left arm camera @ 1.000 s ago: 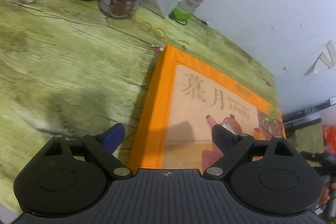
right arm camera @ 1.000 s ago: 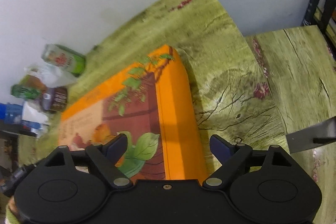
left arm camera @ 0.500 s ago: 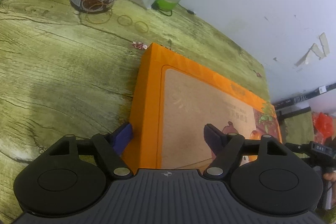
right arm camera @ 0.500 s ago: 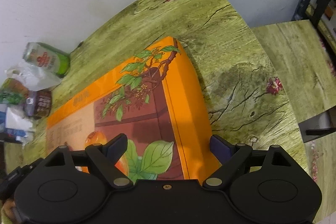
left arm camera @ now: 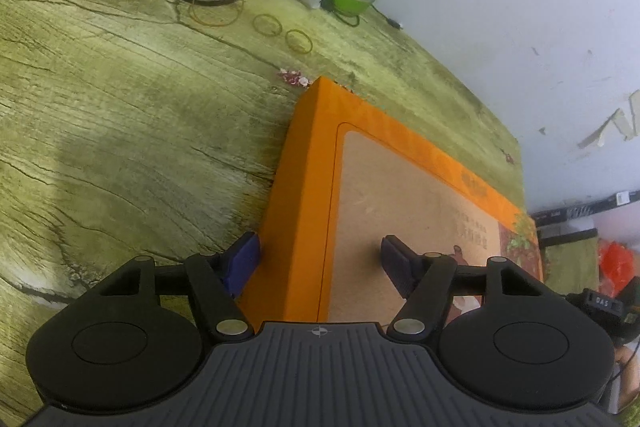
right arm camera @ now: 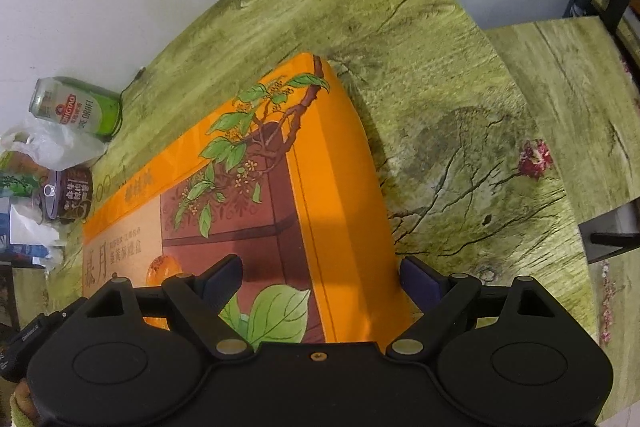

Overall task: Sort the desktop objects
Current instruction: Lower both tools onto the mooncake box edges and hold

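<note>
Both spread, the left gripper (left arm camera: 320, 259) and right gripper (right arm camera: 320, 277) straddle opposite edges of the closed orange box (left arm camera: 400, 195), contents hidden.

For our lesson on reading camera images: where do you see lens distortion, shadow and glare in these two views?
Left wrist view: fisheye bends the table edge into a curve; a soft dark shadow lies on the table left of the orange box; the box's pale panel is washed out. Right wrist view: the box's straight side bulges; a shadow falls beside it.
</note>
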Demonstrator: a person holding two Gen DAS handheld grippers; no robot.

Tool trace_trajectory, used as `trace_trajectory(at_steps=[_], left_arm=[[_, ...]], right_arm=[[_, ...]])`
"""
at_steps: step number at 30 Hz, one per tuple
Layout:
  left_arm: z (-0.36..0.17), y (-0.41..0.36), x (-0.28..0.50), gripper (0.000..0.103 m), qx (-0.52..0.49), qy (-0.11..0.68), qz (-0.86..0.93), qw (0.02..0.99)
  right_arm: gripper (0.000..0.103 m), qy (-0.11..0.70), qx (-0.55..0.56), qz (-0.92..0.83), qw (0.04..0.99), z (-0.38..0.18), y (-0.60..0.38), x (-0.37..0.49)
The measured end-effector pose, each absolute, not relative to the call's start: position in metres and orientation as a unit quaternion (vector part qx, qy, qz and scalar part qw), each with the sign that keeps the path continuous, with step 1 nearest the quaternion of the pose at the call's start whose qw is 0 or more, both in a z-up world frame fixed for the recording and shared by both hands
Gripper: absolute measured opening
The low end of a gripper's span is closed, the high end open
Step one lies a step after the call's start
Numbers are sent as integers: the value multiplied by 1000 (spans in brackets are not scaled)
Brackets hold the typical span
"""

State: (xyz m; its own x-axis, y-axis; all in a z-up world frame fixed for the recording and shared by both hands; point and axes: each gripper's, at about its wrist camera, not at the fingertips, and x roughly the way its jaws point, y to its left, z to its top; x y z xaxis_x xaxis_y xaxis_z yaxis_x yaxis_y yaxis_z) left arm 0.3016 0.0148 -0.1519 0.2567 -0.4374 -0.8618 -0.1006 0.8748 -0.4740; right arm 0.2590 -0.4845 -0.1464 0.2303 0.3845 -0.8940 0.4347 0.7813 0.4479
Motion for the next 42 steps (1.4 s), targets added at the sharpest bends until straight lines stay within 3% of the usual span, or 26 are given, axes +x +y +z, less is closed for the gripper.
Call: trace_trajectory(at_steps=[42], left_arm=[[-143,13,273,63,-226,515,-119,818]], right_arm=[[81,512,296,-8,806,-124,-466,225]])
